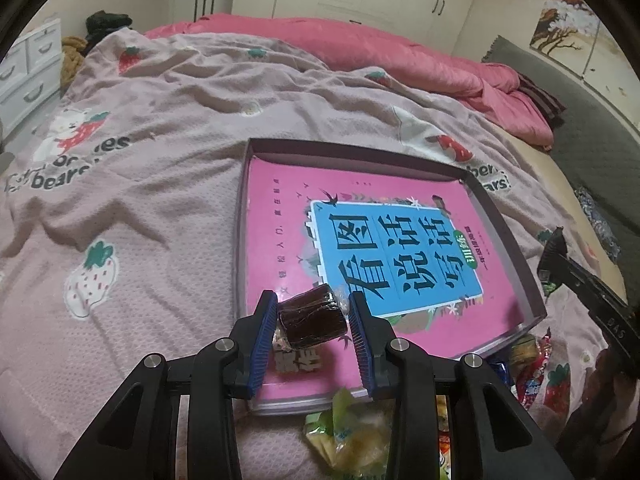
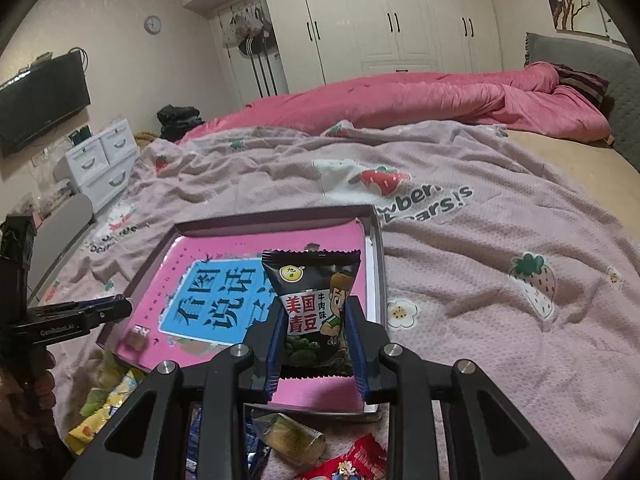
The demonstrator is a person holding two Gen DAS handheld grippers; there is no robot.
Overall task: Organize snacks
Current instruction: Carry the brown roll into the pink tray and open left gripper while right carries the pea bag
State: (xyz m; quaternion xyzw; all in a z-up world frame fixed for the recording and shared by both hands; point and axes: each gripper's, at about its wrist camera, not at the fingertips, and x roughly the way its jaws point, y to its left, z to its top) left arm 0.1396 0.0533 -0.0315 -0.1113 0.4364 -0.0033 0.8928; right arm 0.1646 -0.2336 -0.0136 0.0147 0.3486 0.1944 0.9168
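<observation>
A shallow box lies on the bed with a pink and blue book flat inside it. My left gripper is shut on a dark brown roll in clear wrap, held over the box's near left corner. A small wrapped candy lies on the book just beneath it. In the right wrist view, my right gripper is shut on a black green-pea packet, upright over the near right part of the box. The left gripper shows at the left there, above the small candy.
Loose snacks lie on the pink strawberry blanket in front of the box: a green-yellow packet, red packets, yellow packets, a clear-wrapped cake. A pink quilt is heaped at the far side. White drawers stand left.
</observation>
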